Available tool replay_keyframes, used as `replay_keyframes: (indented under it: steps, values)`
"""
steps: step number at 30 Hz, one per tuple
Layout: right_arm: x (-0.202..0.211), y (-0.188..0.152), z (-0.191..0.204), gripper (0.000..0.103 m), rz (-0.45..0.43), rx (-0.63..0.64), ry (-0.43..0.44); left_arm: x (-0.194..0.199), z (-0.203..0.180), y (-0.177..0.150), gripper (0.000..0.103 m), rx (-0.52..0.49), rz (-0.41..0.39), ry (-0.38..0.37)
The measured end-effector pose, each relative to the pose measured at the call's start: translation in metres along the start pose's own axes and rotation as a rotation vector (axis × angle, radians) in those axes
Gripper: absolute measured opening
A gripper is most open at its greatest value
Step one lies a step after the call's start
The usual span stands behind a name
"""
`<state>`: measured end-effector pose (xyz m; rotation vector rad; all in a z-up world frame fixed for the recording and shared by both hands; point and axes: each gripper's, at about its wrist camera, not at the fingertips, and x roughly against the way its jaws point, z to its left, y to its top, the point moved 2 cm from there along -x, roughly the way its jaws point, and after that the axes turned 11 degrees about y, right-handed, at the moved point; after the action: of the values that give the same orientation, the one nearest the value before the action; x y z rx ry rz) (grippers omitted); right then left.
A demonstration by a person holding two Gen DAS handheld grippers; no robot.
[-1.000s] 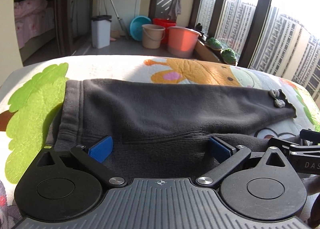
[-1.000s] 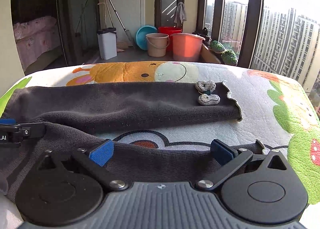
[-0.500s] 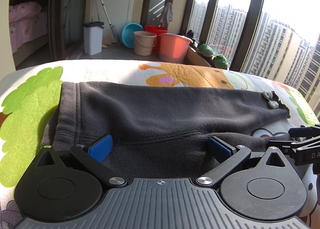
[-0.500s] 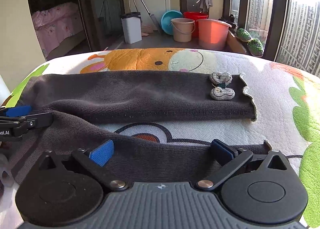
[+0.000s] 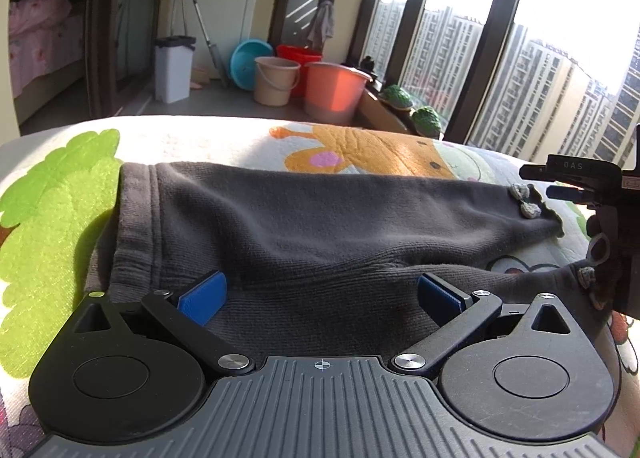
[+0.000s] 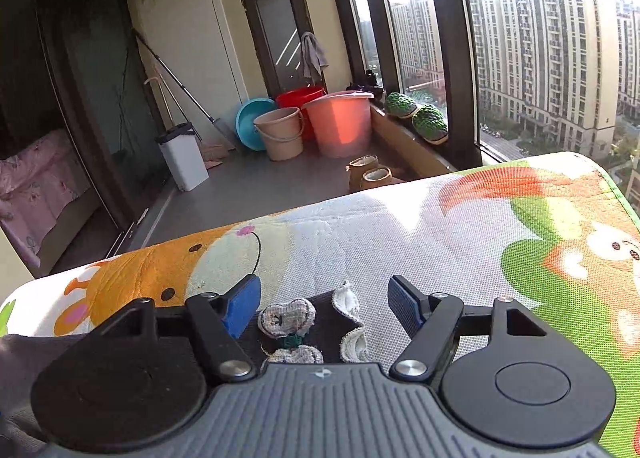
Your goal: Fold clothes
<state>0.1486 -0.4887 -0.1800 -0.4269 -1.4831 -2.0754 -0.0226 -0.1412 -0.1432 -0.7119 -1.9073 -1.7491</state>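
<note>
Dark grey pants point(image 5: 320, 217) lie flat on a cartoon-print mat point(image 5: 60, 197), waistband point(image 5: 136, 225) at the left and one leg stretched to the right. My left gripper point(image 5: 320, 290) hovers open over the near part of the pants, its blue pads wide apart. In the right wrist view the leg's scalloped cuff point(image 6: 348, 322) and its grey knitted bows point(image 6: 286, 316) sit between the jaws of my right gripper point(image 6: 322, 298). Those jaws are closing, with the pads still clear of the cloth. From the left wrist view the right gripper point(image 5: 538, 181) shows at the cuff end.
The mat's far edge point(image 6: 400, 193) drops to a balcony floor with buckets point(image 6: 340, 125), a white bin point(image 6: 184, 157), a mop and a pair of boots point(image 6: 370, 171). Green slippers point(image 6: 416, 115) rest on the window sill. Bare mat point(image 6: 520, 238) extends to the right of the cuff.
My right gripper moved right along the pant leg to the cuff with the bows, rolled a little, and its jaws narrowed. The left gripper stayed over the pants, still open.
</note>
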Motion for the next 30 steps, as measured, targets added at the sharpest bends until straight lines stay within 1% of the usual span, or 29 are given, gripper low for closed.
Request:
replay_keyframes:
  steps: [1,2,3,4,5,6,7,9,11,13,15,16,17,18,19,20,21,22,24,25,28,30]
  values:
    - [-0.005,-0.002,-0.004,0.072,0.028,-0.031,0.016,0.008,0.007,0.006,0.103,0.022,-0.021,-0.013]
    - [-0.006,-0.002,-0.007,0.072,0.036,-0.050,0.031,0.017,0.017,0.015,0.103,0.048,-0.060,0.011]
    - [-0.006,-0.003,-0.008,0.073,0.036,-0.051,0.044,0.021,0.026,0.024,0.103,0.069,-0.087,0.058]
    - [-0.006,-0.003,-0.009,0.078,0.037,-0.053,0.058,0.023,0.036,0.035,0.103,0.095,-0.108,0.112]
    - [-0.007,-0.004,-0.011,0.081,0.042,-0.066,0.070,0.019,0.051,0.048,0.103,0.141,-0.108,0.187]
    - [-0.008,-0.005,-0.013,0.082,0.047,-0.079,0.081,0.011,0.064,0.057,0.103,0.195,-0.084,0.242]
    - [-0.009,-0.005,-0.014,0.082,0.049,-0.079,0.084,-0.001,0.078,0.065,0.103,0.250,-0.045,0.280]
    - [-0.010,-0.005,-0.015,0.084,0.050,-0.082,0.091,-0.028,0.096,0.075,0.103,0.322,0.048,0.307]
    - [-0.011,-0.005,-0.015,0.085,0.053,-0.083,0.106,-0.050,0.097,0.078,0.103,0.317,0.101,0.294]
    - [-0.012,-0.005,-0.015,0.094,0.062,-0.080,0.126,-0.069,0.091,0.079,0.103,0.277,0.140,0.269]
    - [-0.013,-0.004,-0.013,0.094,0.072,-0.070,0.126,-0.078,0.081,0.077,0.101,0.223,0.131,0.293]
    - [-0.013,-0.005,-0.011,0.094,0.074,-0.060,0.124,-0.079,0.075,0.077,0.094,0.182,0.114,0.309]
    - [-0.012,-0.005,-0.009,0.091,0.077,-0.050,0.121,-0.079,0.069,0.076,0.085,0.146,0.095,0.327]
    - [-0.012,-0.006,-0.006,0.079,0.081,-0.034,0.118,-0.078,0.064,0.075,0.062,0.111,0.078,0.337]
    - [-0.012,-0.007,-0.003,0.068,0.084,-0.017,0.114,-0.076,0.060,0.073,0.051,0.083,0.071,0.324]
    - [-0.012,-0.007,-0.001,0.060,0.085,-0.004,0.096,-0.074,0.056,0.072,0.043,0.054,0.063,0.311]
    - [-0.012,-0.007,0.002,0.041,0.086,0.010,0.079,-0.072,0.053,0.071,0.043,0.027,0.055,0.303]
    - [-0.012,-0.007,0.006,0.038,0.090,0.028,0.066,-0.069,0.051,0.070,0.042,0.009,0.044,0.308]
    - [-0.011,-0.006,0.011,0.033,0.095,0.052,0.053,-0.062,0.049,0.070,0.041,-0.004,0.018,0.304]
    - [-0.007,-0.004,0.014,0.030,0.080,0.064,0.053,-0.056,0.051,0.072,0.041,0.005,0.001,0.295]
    - [0.007,0.001,0.022,0.027,0.034,0.100,0.053,-0.032,0.054,0.077,0.040,0.026,-0.064,0.258]
    - [0.034,0.004,0.032,0.027,-0.051,0.154,0.066,-0.003,0.052,0.079,0.040,0.015,-0.142,0.219]
